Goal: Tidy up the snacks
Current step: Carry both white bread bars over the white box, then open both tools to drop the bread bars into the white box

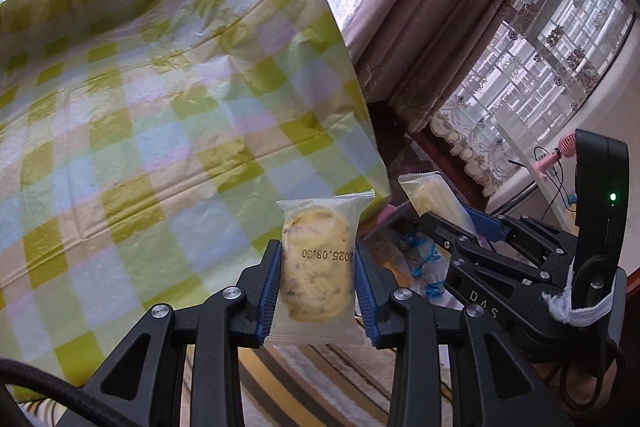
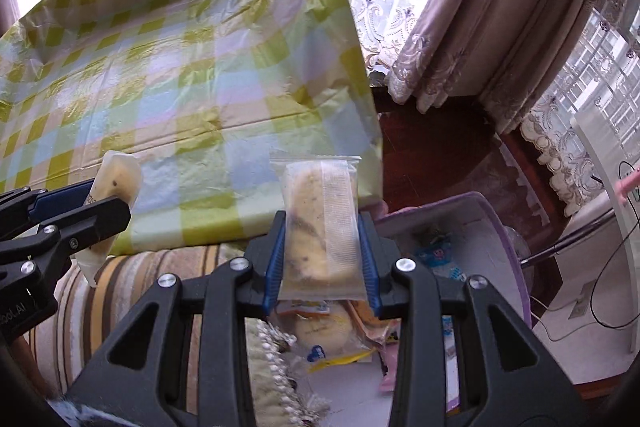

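Item: two wrapped cakes. Our left claw (image 1: 316,279) clamps one cake (image 1: 316,267) upright; our right claw (image 2: 323,263) clamps another (image 2: 320,227). The purple bin (image 2: 508,227) lies below, nearer our right.

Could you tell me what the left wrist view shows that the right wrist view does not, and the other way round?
Only the left wrist view shows the printed date on the left tool's pastry packet and a pink fan by the window. Only the right wrist view shows the inside of the purple bin, with wrapped snacks lying in it. Both show the checked tablecloth, the curtains, the striped fabric, and each tool shut on a clear-wrapped pastry, the right tool holding its own packet.
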### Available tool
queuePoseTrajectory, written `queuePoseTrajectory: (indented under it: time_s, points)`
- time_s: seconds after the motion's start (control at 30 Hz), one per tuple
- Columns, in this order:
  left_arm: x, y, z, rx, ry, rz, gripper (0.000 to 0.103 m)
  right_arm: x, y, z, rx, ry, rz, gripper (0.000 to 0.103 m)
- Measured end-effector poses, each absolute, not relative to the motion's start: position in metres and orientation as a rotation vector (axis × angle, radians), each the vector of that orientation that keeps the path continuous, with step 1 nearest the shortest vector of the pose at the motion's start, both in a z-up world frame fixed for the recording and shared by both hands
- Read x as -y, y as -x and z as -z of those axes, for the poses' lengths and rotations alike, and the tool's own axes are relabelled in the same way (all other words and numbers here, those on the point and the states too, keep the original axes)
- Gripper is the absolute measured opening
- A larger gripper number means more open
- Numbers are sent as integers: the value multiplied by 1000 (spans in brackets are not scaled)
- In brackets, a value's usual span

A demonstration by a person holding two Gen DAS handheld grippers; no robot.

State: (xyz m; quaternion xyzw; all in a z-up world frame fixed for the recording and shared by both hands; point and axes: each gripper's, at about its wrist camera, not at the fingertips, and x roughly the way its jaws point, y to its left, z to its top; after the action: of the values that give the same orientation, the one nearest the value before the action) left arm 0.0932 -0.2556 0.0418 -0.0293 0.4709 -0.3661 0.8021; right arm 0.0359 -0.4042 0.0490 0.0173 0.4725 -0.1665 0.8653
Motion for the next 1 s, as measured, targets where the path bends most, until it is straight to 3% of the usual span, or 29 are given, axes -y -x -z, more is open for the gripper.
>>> queuePoseTrajectory:
  time_s: [0.7, 0.77, 0.9, 1.0]
  points:
    - [362, -32, -10, -1214, -29, 881, 37, 510, 72, -26, -1013, -208, 601, 38]
    - [363, -31, -9, -1222, -30, 876, 40, 513, 78, -24, -1016, -218, 607, 38]
    - [357, -29, -8, -1228, -23, 844, 58, 516, 84, -22, -1021, -231, 633, 40]
    - [346, -24, -8, -1240, 2, 823, 70, 518, 87, -25, -1018, -244, 646, 51]
